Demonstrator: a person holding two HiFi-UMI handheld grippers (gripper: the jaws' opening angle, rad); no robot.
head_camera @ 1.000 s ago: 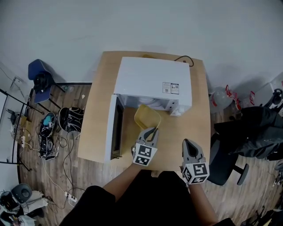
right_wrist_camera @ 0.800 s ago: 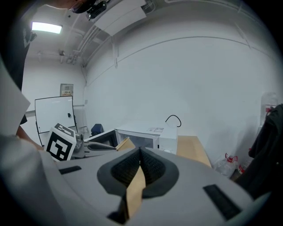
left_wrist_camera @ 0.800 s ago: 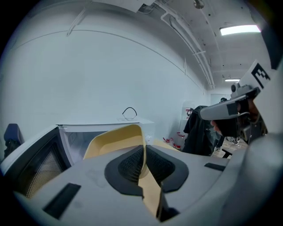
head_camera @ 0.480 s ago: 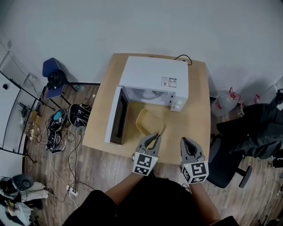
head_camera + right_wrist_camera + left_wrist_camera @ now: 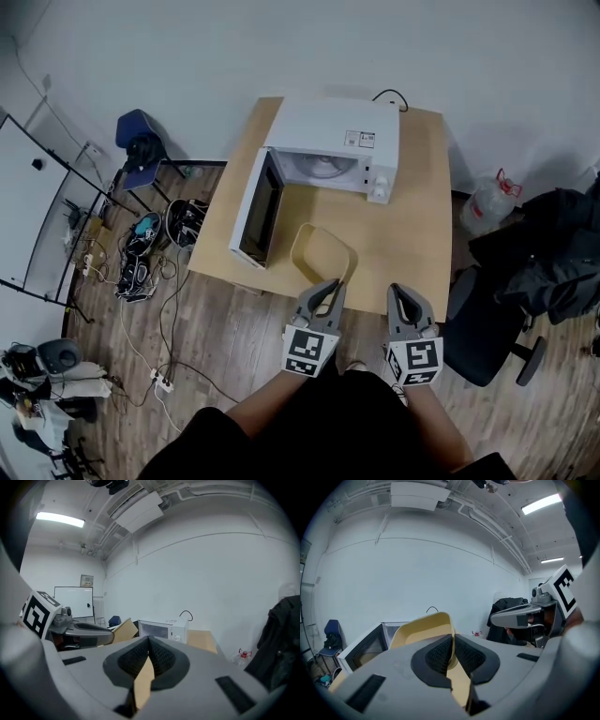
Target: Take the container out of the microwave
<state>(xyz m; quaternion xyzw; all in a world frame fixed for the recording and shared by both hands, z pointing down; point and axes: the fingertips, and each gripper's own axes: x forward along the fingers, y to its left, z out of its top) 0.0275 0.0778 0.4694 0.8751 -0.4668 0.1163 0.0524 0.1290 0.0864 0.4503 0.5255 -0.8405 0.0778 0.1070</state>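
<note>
The pale yellow container [image 5: 319,253] hangs over the table's front edge, well out of the white microwave [image 5: 330,141], whose door [image 5: 258,211] stands open to the left. My left gripper [image 5: 330,286] is shut on the container's near rim. In the left gripper view the rim [image 5: 451,641] runs between the two black pads and the container [image 5: 423,629] tilts up behind them. My right gripper [image 5: 401,292] floats beside it to the right, shut and holding nothing. Its pads [image 5: 140,657] meet in the right gripper view, with the microwave [image 5: 161,630] far ahead.
The wooden table [image 5: 412,225] carries only the microwave. A black office chair [image 5: 487,328] with a dark jacket [image 5: 553,253] stands at the right, next to a water bottle [image 5: 487,202]. At the left, a blue chair [image 5: 141,150], shoes and cables [image 5: 141,262] lie on the floor.
Both grippers have drawn back from the microwave toward and past the table's front edge. The container came along in the left gripper, from the microwave's mouth to the table's near edge.
</note>
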